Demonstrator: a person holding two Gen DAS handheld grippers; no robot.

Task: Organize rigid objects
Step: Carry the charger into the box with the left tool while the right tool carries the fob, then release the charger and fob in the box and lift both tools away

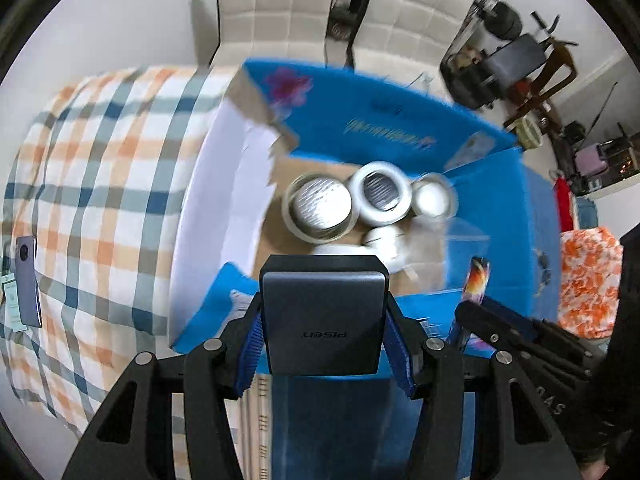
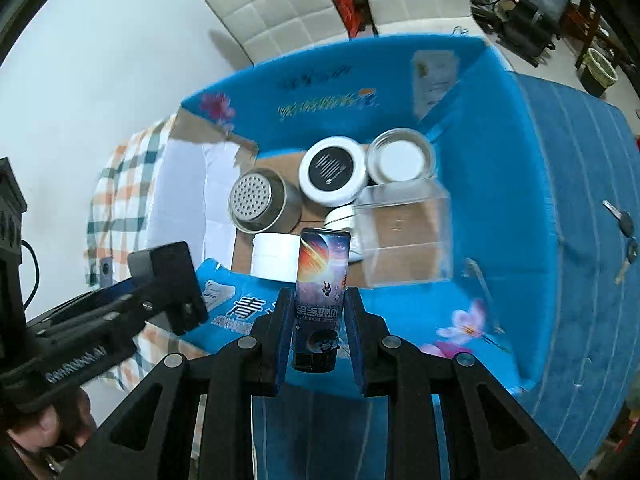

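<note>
My left gripper (image 1: 324, 334) is shut on a grey PISEN charger block (image 1: 325, 316), held above the near edge of an open blue cardboard box (image 1: 400, 120). My right gripper (image 2: 319, 334) is shut on a flat lighter with a space print (image 2: 322, 276), also over the box's near edge (image 2: 500, 300). The lighter shows at the right of the left wrist view (image 1: 476, 280). The charger in the left gripper shows at the left of the right wrist view (image 2: 168, 276). Inside the box lie a perforated metal cup (image 2: 262, 202), a round white tin (image 2: 332, 170), a metal lid (image 2: 402, 160) and a clear plastic box (image 2: 404, 236).
The box stands on a table with a plaid cloth (image 1: 92, 184) at its left. A phone (image 1: 28, 280) lies on the cloth at the far left. Keys (image 2: 624, 236) lie on a blue cover right of the box. White chairs (image 2: 280, 4) stand behind.
</note>
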